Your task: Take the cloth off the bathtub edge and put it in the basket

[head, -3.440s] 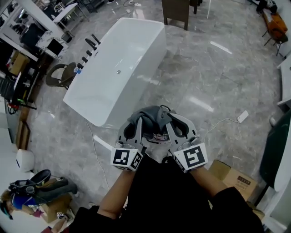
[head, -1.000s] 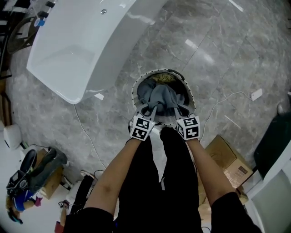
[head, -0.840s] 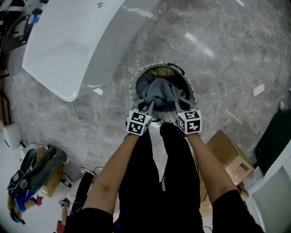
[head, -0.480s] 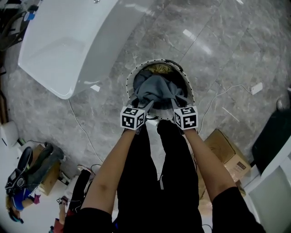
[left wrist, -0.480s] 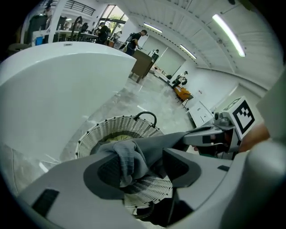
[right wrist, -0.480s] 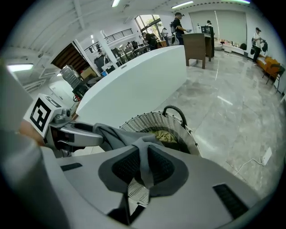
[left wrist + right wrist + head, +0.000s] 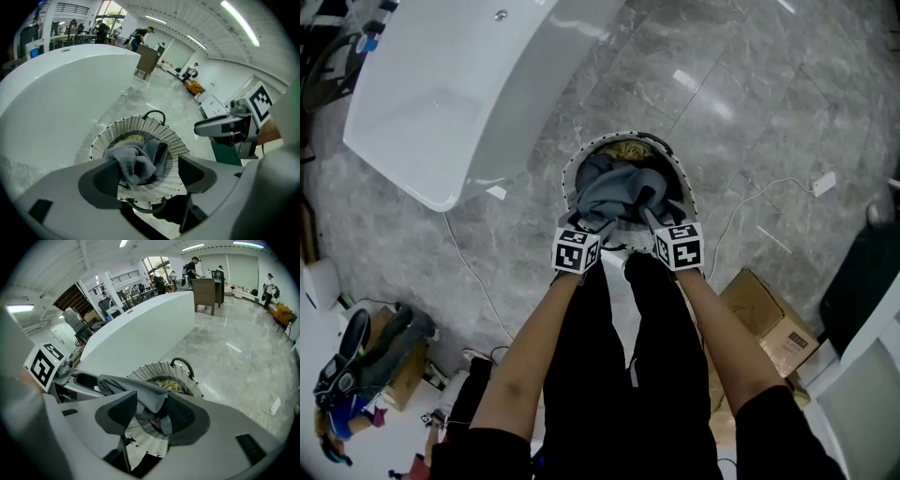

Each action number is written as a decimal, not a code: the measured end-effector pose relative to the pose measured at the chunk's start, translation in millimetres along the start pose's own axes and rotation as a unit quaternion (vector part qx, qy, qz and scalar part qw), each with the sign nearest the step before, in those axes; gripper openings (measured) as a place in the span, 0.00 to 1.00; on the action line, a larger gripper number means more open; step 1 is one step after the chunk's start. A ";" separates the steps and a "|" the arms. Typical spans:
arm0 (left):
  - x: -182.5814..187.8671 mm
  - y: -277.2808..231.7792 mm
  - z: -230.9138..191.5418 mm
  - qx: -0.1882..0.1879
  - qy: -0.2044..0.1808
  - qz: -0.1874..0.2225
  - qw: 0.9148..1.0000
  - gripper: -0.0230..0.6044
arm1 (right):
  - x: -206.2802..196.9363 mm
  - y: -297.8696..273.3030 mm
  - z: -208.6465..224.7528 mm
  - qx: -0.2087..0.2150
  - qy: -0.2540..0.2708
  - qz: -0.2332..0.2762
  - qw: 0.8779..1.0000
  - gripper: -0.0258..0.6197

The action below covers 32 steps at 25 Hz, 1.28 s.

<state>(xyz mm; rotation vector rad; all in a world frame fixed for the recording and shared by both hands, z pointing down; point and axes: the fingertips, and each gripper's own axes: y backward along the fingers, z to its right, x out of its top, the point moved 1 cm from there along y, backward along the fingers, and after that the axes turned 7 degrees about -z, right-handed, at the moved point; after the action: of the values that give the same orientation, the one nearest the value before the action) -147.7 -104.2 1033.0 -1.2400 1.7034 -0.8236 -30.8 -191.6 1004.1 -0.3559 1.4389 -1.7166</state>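
Observation:
The grey cloth (image 7: 617,192) lies bunched over the round white wicker basket (image 7: 572,173), which stands on the marble floor just past the white bathtub (image 7: 441,103). My left gripper (image 7: 602,225) and right gripper (image 7: 649,221) hover side by side at the basket's near rim. In the left gripper view the left gripper (image 7: 147,173) is opening wide; the cloth (image 7: 136,161) sags against one pad only. In the right gripper view the right gripper (image 7: 151,416) is opening too, with a fold of cloth (image 7: 140,392) loose between its pads. Something yellowish (image 7: 169,384) lies deeper in the basket (image 7: 140,373).
The person's black-trousered legs stand right behind the basket. A cardboard box (image 7: 764,323) sits at the right, with a white cable and plug (image 7: 820,183) on the floor. Another cable (image 7: 464,272) runs from the tub. Shoes and clutter (image 7: 366,356) lie at lower left.
The cloth was carried from beside the tub to over the basket and lowered in. In the last second both grippers let go and drew back slightly; the cloth has sunk lower.

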 end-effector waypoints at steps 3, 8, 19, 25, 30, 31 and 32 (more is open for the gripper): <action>-8.5 6.1 16.0 -0.010 -0.046 -0.021 0.999 0.63 | 2.3 10.1 -6.8 0.002 0.002 0.008 1.000 0.34; -11.1 25.5 26.7 -0.010 -0.039 -0.008 0.999 0.63 | -4.2 36.9 -11.1 -0.001 0.002 0.017 1.000 0.34; 34.3 94.8 69.1 -0.015 -0.016 0.053 0.998 0.63 | 3.5 124.9 -33.7 0.035 -0.049 0.063 0.996 0.35; 76.8 163.6 125.8 -0.035 -0.039 0.099 0.994 0.63 | 35.7 201.3 -61.5 0.031 -0.049 0.118 0.991 0.38; 117.9 244.4 172.2 -0.063 -0.001 0.162 0.985 0.63 | 67.2 283.8 -81.4 0.014 -0.046 0.186 0.981 0.39; 124.9 257.8 182.3 -0.067 -0.004 0.170 0.983 0.63 | 69.7 299.1 -82.4 0.012 -0.049 0.197 0.979 0.39; 132.2 270.3 192.2 -0.071 -0.012 0.179 0.981 0.63 | 72.2 314.2 -83.3 0.012 -0.050 0.206 0.977 0.39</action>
<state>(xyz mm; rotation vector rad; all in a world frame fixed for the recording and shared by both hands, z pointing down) -99.5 -157.1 683.2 -0.9873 1.9186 -0.4776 -0.1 -183.8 672.6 -0.1169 1.3101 -1.3582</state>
